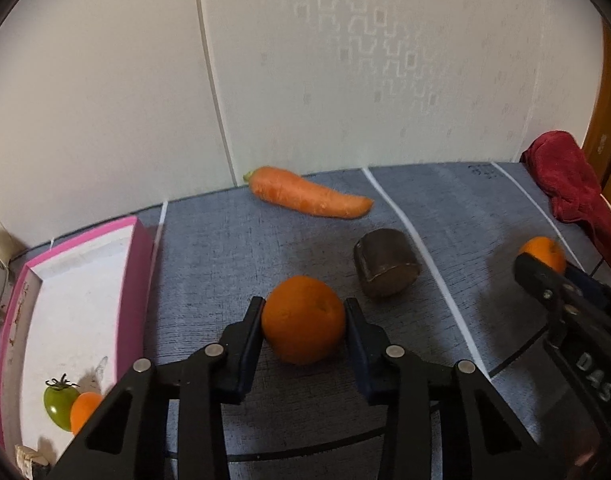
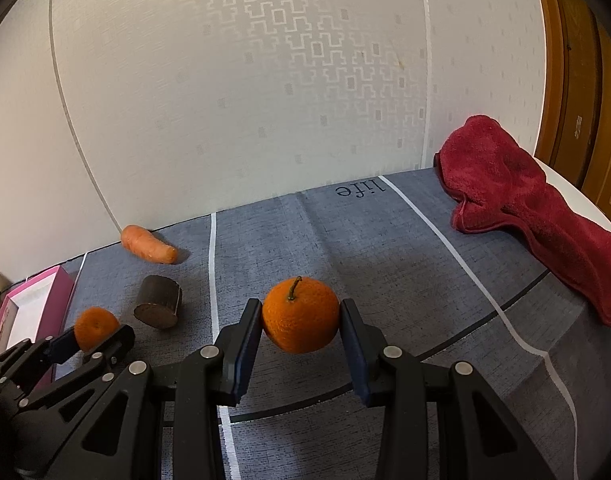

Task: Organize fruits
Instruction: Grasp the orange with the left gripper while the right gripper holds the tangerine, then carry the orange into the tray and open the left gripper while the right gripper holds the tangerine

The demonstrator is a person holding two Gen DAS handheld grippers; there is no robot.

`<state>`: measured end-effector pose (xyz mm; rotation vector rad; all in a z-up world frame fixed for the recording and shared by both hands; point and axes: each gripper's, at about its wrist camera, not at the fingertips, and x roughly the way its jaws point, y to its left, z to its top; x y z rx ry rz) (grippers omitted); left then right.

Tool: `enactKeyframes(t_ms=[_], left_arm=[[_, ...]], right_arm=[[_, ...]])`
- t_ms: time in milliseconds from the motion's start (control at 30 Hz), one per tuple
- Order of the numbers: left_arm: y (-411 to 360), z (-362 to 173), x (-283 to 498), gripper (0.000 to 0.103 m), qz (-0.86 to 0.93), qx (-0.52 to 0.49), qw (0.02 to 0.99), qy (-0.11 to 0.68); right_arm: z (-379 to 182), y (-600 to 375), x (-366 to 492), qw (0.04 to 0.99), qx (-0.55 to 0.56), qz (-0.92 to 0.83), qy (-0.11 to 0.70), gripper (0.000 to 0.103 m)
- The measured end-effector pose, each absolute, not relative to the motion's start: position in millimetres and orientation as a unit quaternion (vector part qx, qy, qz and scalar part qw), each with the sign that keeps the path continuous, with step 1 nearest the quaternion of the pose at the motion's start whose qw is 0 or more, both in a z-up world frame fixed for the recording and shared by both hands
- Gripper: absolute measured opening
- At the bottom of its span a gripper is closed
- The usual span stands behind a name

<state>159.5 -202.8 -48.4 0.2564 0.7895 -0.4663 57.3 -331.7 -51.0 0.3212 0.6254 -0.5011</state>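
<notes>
My left gripper (image 1: 304,312) is shut on an orange (image 1: 302,319), held just above the grey-blue cloth. My right gripper (image 2: 300,314) is shut on a second orange with a stem (image 2: 300,314), also a little off the cloth. The right gripper's orange also shows in the left wrist view (image 1: 543,251), and the left one shows in the right wrist view (image 2: 94,327). A pink box with a white inside (image 1: 77,300) stands at the left and holds a green tomato (image 1: 57,406) and a small orange fruit (image 1: 83,410).
A carrot (image 1: 309,196) lies by the back wall. A dark brown cylinder (image 1: 385,268) lies on its side between the grippers. A red towel (image 2: 525,208) drapes over the table's right edge. The wall runs close behind the table.
</notes>
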Motion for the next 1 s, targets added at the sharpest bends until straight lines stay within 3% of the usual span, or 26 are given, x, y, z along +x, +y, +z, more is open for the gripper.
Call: enactKeyframes(t_ms=[600, 1000], left_arm=[[-171.1, -42.8, 127.9, 0.039, -0.238, 0.055, 0.881, 0.404], [-145.8, -13.7, 77.8, 0.039, -0.270, 0.036, 0.884, 0.381]], right_arm=[[-47.8, -332.7, 54.5, 0.909, 0.153, -0.249, 0.296, 0.040], [-47.3, -333.8, 52.0, 0.911, 0.157, -0.247, 0.291, 0.040]])
